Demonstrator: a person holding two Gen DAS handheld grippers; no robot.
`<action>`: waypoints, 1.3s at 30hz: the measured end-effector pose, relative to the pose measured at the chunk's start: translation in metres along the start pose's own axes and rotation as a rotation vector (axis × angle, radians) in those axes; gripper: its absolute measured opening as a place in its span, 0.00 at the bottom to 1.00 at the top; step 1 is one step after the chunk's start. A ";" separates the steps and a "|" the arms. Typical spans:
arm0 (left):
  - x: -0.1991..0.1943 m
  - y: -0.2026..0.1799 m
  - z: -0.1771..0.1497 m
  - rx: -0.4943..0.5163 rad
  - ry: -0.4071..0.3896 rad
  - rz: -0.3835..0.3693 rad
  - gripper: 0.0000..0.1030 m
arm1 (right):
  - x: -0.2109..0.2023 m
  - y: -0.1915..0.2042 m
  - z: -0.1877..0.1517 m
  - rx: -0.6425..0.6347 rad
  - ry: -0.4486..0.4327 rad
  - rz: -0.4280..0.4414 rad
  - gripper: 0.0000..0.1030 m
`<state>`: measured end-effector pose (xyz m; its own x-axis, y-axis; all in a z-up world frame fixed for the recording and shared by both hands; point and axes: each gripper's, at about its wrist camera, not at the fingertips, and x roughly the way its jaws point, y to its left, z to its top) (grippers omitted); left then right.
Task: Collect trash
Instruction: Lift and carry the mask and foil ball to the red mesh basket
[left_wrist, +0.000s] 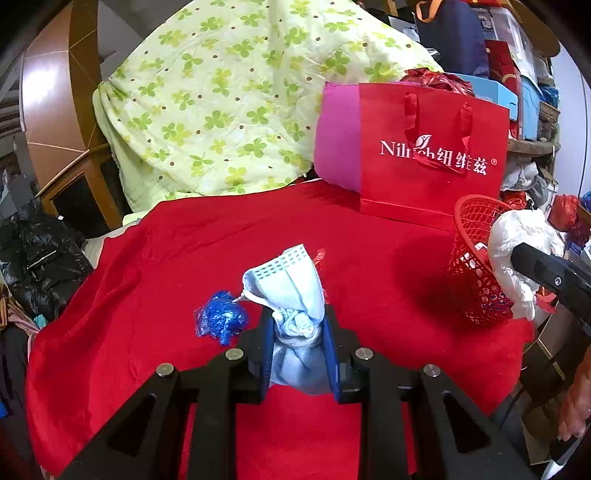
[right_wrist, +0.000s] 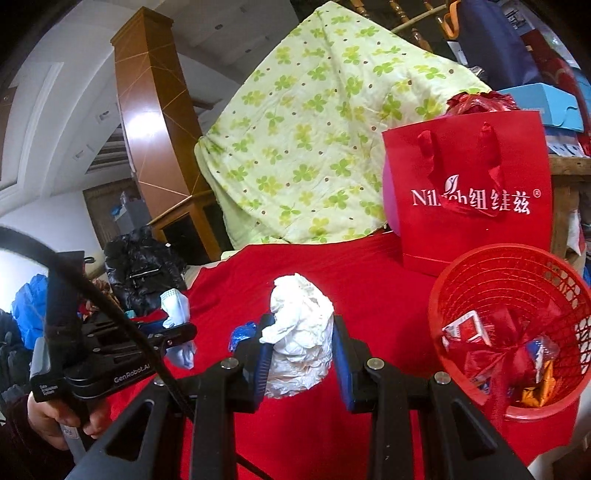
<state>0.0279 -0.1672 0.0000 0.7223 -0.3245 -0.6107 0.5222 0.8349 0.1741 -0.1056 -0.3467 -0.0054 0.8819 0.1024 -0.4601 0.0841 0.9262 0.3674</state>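
Our left gripper (left_wrist: 297, 325) is clamped on a crumpled light-blue face mask (left_wrist: 291, 284), which sticks up between the blue pads above the red blanket (left_wrist: 184, 258). A crinkled blue wrapper (left_wrist: 221, 317) lies on the blanket just left of the mask. At the right edge we see our right gripper's (left_wrist: 517, 258) black finger against a wad of white tissue (left_wrist: 517, 251), in front of the red mesh basket (left_wrist: 472, 266). A red paper gift bag (left_wrist: 436, 147) stands behind, beside a clover-print quilt (left_wrist: 229, 92).
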 end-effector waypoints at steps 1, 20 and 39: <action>0.000 -0.002 0.001 0.005 -0.001 0.000 0.25 | 0.000 -0.001 0.001 0.001 -0.002 -0.003 0.32; -0.005 -0.043 0.015 0.115 -0.023 0.001 0.25 | -0.029 -0.036 0.012 0.041 -0.072 -0.065 0.32; 0.006 -0.101 0.027 0.227 -0.016 -0.038 0.25 | -0.057 -0.086 0.012 0.128 -0.129 -0.119 0.32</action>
<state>-0.0078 -0.2659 -0.0003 0.7065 -0.3624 -0.6079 0.6364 0.7011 0.3216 -0.1574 -0.4363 -0.0007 0.9136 -0.0602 -0.4020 0.2425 0.8744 0.4203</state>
